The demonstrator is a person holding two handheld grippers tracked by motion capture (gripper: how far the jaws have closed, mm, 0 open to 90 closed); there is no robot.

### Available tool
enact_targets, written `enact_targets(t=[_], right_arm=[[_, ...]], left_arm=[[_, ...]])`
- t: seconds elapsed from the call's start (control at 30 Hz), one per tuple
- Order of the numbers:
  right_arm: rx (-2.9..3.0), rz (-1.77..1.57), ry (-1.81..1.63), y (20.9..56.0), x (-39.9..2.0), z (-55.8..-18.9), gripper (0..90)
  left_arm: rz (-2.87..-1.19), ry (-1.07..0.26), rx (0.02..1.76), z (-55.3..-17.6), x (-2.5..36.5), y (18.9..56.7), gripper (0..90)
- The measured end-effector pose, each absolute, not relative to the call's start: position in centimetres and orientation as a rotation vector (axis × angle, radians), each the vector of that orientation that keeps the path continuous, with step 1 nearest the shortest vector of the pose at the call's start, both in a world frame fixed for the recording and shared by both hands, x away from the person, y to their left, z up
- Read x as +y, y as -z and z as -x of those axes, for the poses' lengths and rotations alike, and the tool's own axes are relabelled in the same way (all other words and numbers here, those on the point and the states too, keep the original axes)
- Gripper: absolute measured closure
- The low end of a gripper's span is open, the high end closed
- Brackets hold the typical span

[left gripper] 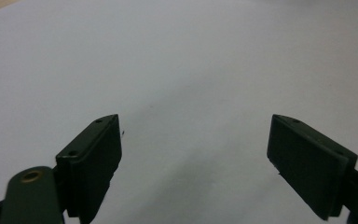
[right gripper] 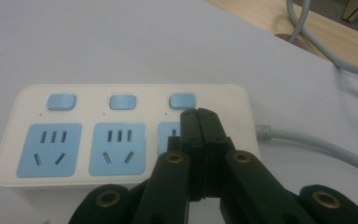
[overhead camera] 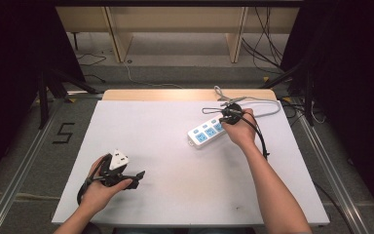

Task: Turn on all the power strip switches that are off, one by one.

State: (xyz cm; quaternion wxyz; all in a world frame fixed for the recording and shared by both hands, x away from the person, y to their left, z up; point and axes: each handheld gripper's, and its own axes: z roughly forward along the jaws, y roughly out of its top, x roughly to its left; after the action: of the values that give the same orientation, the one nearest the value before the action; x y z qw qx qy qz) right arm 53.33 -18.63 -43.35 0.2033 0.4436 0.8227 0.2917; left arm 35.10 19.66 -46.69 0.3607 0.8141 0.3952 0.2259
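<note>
**Closed jaws poised at the third switch of the power strip**

We read this as the pressing step. Our right gripper [right gripper: 200,114] has its jaws pinched together with nothing between them, and the tips sit at the rightmost blue switch [right gripper: 182,101] of the power strip [overhead camera: 205,133], which lies right of centre on the white table [overhead camera: 175,195], toward the far edge, its grey cord [right gripper: 317,144] trailing off to the back. From the right gripper view we cannot be sure whether the tips already touch the switch or hover just short of it.

The next move, as we judge it, calls for a short, straight push down on that switch, kept clear of the socket beside it so the strip does not skid.

Our left gripper [left gripper: 193,158] rests near the table's front left, jaws spread wide and empty over bare surface.

By our count: one power strip, three blue switches, three blue sockets (the third partly behind the jaws), one cord, two grippers.
</note>
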Motion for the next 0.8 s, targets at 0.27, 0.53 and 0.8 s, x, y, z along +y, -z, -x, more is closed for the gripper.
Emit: enact_targets(t=[0.27, 0.53, 0.8], right_arm=[[2.296, -1.245, -0.805, 43.5, -18.4, -54.0, 90.0], [2.293, -1.254, -0.795, 43.3, -18.3, -54.6, 90.0], [2.298, -1.258, -0.788, 43.6, -17.9, -55.0, 90.0]], left_arm=[[-2.099, -0.582, 1.018, -35.1, 19.7, 46.7, 17.6], [-2.095, -0.583, 1.019, -35.1, 19.7, 46.7, 17.6], [-2.092, -0.577, 1.021, -35.1, 19.7, 46.6, 17.4]])
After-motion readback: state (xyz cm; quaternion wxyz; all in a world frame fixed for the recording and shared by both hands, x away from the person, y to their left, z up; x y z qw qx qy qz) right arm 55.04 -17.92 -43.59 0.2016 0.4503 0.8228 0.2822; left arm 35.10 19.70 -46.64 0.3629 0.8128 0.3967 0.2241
